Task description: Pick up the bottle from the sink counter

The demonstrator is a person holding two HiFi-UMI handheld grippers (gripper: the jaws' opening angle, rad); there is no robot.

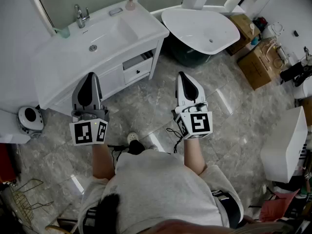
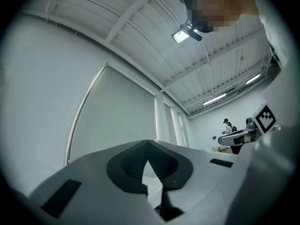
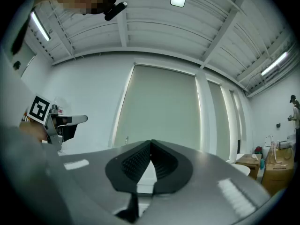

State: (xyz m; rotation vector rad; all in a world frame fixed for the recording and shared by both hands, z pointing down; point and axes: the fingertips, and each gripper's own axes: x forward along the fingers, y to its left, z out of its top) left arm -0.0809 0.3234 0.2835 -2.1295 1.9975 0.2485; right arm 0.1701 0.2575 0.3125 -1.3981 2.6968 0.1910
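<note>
Counter (image 1: 58,65) bears bottle (image 1: 130,4); left claw (image 1: 90,77), right claw (image 1: 181,75) closed.

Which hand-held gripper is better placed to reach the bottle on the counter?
Left, probably: left hand-held gripper is at the sink counter edge, nearer the bottle; right hand-held gripper is over floor.

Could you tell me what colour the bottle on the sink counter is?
The small round bottle is pale pink; the head view shows it best.

The white sink tabletop (image 1: 54,69) is carrying a small pinkish bottle (image 1: 130,4) at its far corner, a grey soap dish (image 1: 115,11) near it and a chrome faucet (image 1: 80,16).
</note>
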